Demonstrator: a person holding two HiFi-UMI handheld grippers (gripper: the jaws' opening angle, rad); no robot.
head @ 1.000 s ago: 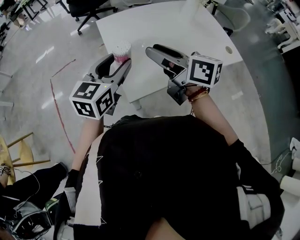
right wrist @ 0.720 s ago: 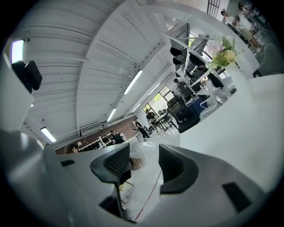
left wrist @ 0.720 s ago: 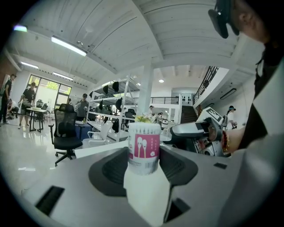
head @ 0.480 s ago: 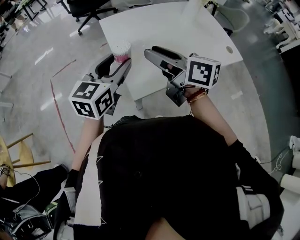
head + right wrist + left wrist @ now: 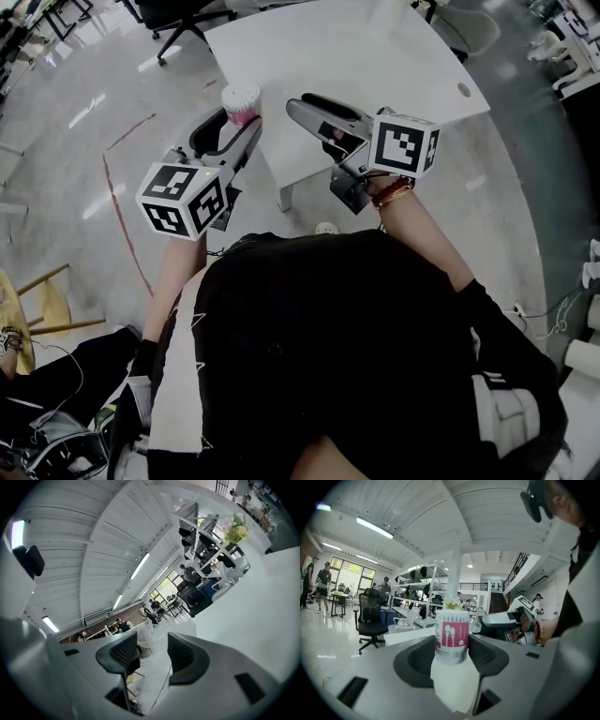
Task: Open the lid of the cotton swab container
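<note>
The cotton swab container is a clear tub with a pink label and a white lid, full of swabs. It stands upright between the jaws of my left gripper, at the left edge of the white table. In the left gripper view the container fills the gap of the left gripper, whose dark pads press both its sides. My right gripper hangs over the table just right of the container, open and empty. In its own view the right gripper frames only floor and table.
A black office chair stands beyond the table's far left corner. A red line runs along the shiny floor on the left, with a wooden stool further left. The table's leg is near my body.
The table has slid up and right in the head view while both grippers kept their places. The container stayed in the left gripper and now sits at the table's edge.
</note>
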